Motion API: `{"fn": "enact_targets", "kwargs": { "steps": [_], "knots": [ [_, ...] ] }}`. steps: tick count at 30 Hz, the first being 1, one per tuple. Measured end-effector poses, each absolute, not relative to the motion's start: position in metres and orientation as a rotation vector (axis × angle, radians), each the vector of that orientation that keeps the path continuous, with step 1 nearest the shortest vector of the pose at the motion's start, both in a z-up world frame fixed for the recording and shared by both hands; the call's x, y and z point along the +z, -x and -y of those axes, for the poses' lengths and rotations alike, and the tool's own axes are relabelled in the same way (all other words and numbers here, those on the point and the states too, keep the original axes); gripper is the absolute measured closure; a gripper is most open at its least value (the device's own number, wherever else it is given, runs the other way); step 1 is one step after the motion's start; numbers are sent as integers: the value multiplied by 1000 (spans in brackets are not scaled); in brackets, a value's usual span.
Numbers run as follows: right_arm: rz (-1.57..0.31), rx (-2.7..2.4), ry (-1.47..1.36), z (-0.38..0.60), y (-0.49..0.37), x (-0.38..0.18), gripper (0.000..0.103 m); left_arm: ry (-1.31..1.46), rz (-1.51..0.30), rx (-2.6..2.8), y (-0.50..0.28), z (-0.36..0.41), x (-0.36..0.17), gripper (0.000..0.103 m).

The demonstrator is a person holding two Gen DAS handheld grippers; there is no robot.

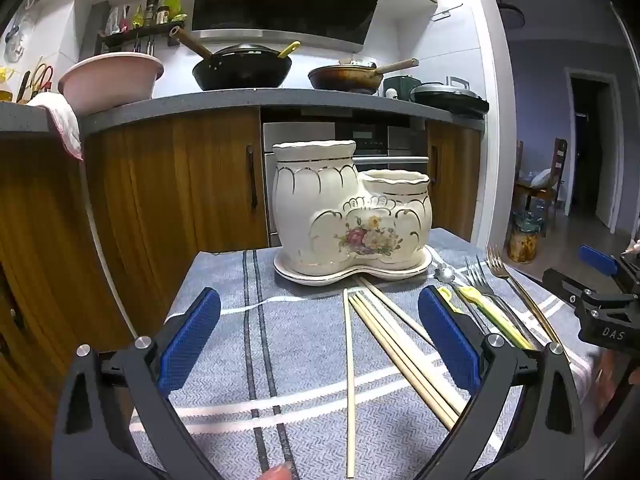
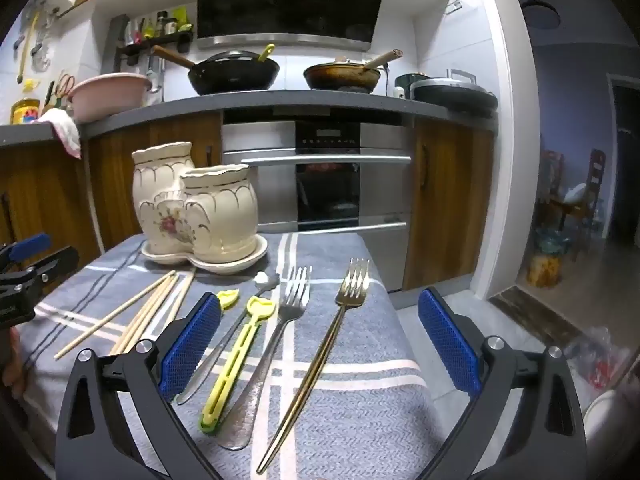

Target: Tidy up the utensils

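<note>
- The left hand-held gripper (image 1: 319,346) is held wide open over the cloth (image 1: 224,320), and nothing is gripped in it.
- The chopsticks (image 1: 384,336) are seen lying on the cloth, between the two blue pads (image 1: 192,336) and nearer the right-side one.
- The white holder (image 1: 348,208) with two cups is placed at the far end of the cloth, past the chopstick tips.
- The right hand-held gripper (image 2: 319,346) is also held wide open, and nothing is gripped in it.
- The gold fork (image 2: 320,360) and the silver fork (image 2: 276,336) are laid flat on the cloth between its pads.
- The yellow clip (image 2: 236,360) and the small spoon (image 2: 224,344) are seen just beside its left pad.
- The holder is set far ahead and to the left of this gripper.
- The worktop (image 2: 384,264) is covered by the cloth.
</note>
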State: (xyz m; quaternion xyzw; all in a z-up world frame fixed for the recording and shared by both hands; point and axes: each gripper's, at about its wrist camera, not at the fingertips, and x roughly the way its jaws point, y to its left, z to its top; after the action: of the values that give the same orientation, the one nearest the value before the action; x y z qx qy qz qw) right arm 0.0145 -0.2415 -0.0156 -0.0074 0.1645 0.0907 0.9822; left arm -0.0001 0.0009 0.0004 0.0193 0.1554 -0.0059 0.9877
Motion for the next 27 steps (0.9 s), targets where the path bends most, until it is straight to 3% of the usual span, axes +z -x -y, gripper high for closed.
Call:
{"fn": "enact_targets", "kwargs": {
  "steps": [27],
  "knots": [
    [-311,180,16,243,-11,-14,5,-51,-299,-10,5,0,1,5]
  ]
}}
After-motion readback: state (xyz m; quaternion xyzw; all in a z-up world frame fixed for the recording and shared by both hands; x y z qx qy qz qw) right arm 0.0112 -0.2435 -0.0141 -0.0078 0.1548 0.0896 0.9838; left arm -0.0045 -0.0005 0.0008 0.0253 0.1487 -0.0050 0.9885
